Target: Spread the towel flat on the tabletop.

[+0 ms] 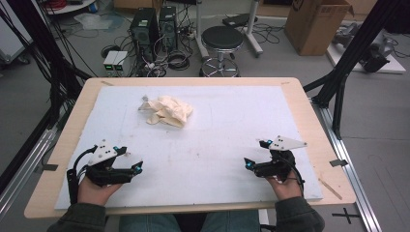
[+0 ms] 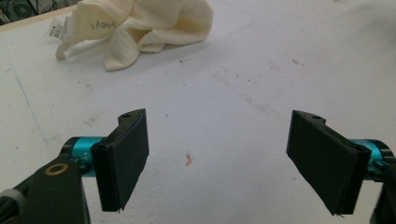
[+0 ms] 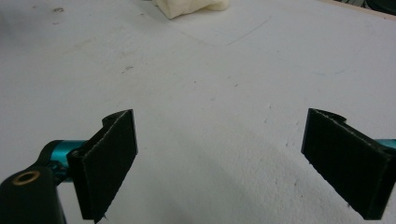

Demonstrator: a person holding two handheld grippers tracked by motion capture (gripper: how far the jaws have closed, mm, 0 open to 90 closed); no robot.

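A workshop floor of grey concrete (image 1: 270, 63) spreads behind a wooden table (image 1: 58, 159), whose top is covered almost edge to edge by a white foam board (image 1: 227, 125), scuffed and speckled with small marks. Black frame struts (image 1: 353, 53) rise at both sides of the table. Beyond its far edge stand two black computer towers (image 1: 153, 29) amid coiled cables, a round black stool (image 1: 222, 38) on a chrome base, and a large open cardboard box (image 1: 314, 24) at the right.

On the board, a crumpled cream cloth (image 1: 168, 111) lies towards the far left, well apart from both grippers; nothing stands between it and them. In the left gripper view the cloth (image 2: 144, 28) sits at the top left, a small white tag at its near-left corner and handwriting on one fold. In the right gripper view only an edge of the cloth (image 3: 191, 7) reaches into the top of the frame.

A person in dark green sleeves and jeans sits at the near edge, forearms resting on the board. The left gripper (image 1: 138, 166) lies low at the near left, jaws spread wide with bare board between them (image 2: 217, 154). The right gripper (image 1: 247, 163) lies at the near right, its jaws likewise wide apart and holding nothing (image 3: 219, 163). A tiny orange fleck (image 2: 188, 160) marks the board between the left gripper's jaws.
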